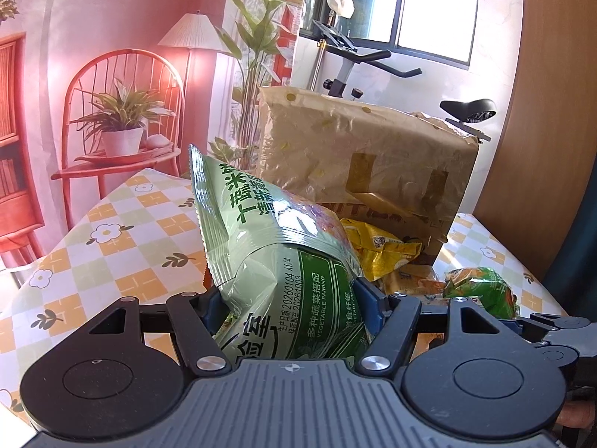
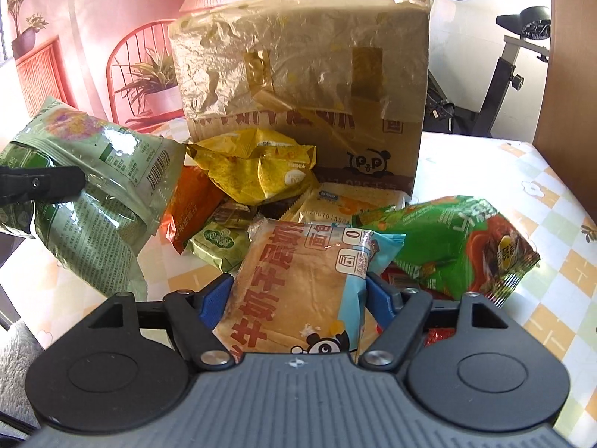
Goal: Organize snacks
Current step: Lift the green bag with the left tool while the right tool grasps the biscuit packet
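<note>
The left gripper [image 1: 291,298] is clamped on the green bag [image 1: 276,246], up off the table [image 1: 123,231]. The right gripper [image 2: 298,298] hugs the bread pack [image 2: 298,280] in the pile by the box [image 2: 298,74]. Squeeze gently, then lift straight up.

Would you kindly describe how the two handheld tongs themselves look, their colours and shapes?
Both the left tongs and right tongs match: ribbed grey body, black round-ended link arms with silver rivets, blue fingers. No cables or sleeves show.
</note>
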